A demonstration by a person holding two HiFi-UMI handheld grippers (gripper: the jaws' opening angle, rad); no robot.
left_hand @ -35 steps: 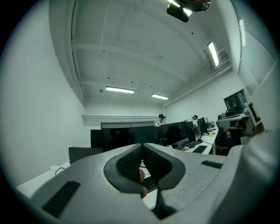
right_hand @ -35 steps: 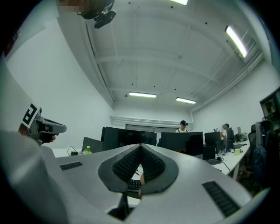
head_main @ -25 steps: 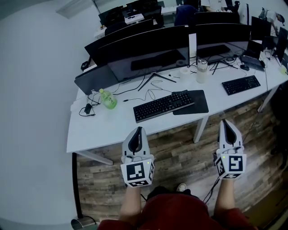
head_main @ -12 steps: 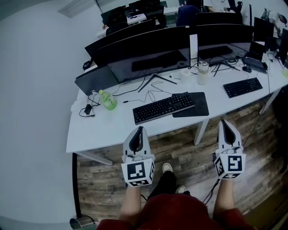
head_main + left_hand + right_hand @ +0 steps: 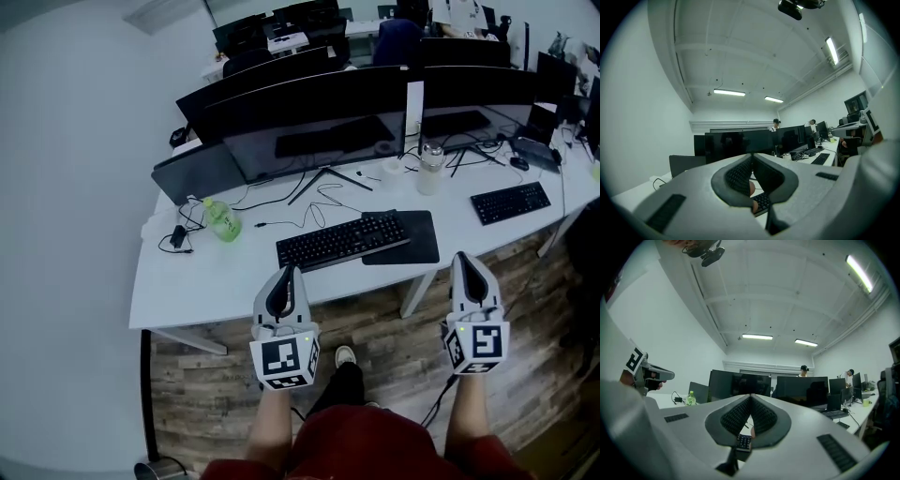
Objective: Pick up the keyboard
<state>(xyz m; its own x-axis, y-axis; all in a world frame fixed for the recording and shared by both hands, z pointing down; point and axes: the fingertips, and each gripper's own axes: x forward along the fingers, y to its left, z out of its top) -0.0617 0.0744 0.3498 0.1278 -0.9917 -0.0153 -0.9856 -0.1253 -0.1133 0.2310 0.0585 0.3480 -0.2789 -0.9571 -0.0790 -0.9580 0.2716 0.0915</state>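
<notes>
**At the desk's near edge: keyboard untouched, whole pickup left**

In the head view, the black keyboard [image 5: 342, 240] lies flat on the white desk [image 5: 202, 281], its right end on a dark mouse pad [image 5: 417, 246]. The left gripper [image 5: 291, 272] and right gripper [image 5: 466, 255] are both apart from it. In the left gripper view, the jaws meet, empty. In the right gripper view, likewise. Reaching, opening, grasping and lifting all appear to remain.

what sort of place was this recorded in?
Most likely an open-plan office: a long white desk carries black monitors and a keyboard, with more workstations and people behind, under ceiling strip lights.
</notes>
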